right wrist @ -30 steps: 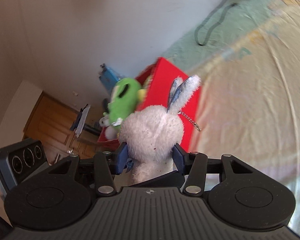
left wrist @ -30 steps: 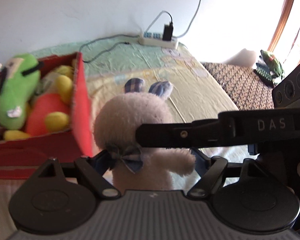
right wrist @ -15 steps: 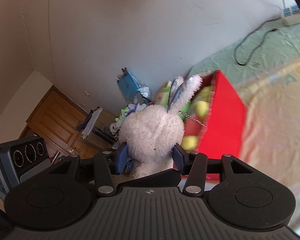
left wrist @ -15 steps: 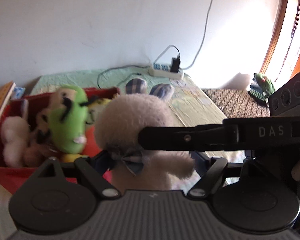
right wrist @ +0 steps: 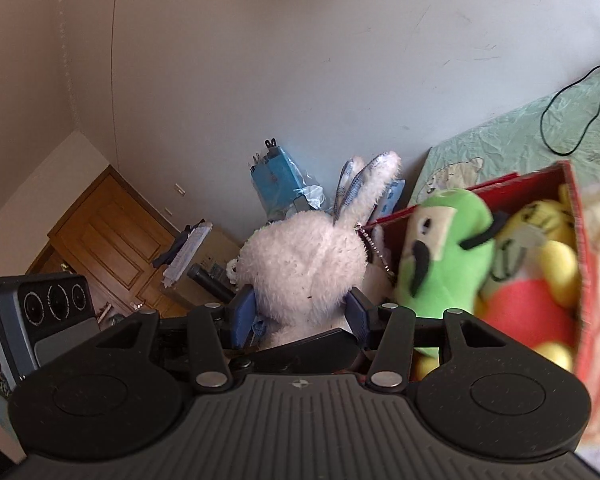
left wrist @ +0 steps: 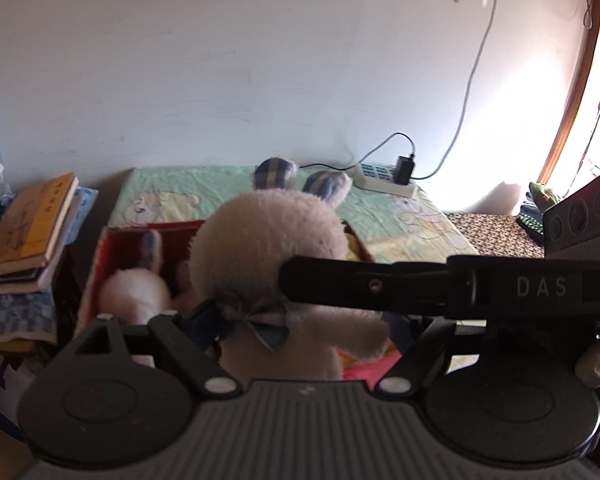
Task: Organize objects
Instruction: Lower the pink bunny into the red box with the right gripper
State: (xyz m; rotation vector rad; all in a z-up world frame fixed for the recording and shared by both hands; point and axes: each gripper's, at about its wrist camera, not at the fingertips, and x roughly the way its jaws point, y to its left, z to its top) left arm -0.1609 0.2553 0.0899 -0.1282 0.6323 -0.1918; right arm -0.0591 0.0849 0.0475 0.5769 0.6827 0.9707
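The fluffy white plush rabbit with checked blue ears was clamped by both the left gripper and right gripper, above the red cardboard toy box.

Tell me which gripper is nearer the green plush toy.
Right. The green plush toy sits just beside the right gripper; the left gripper holds the white rabbit from the opposite side, farther off.

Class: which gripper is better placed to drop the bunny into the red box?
Probably the left gripper: its view has the bunny right before the red box; the right gripper sees it off sideways.
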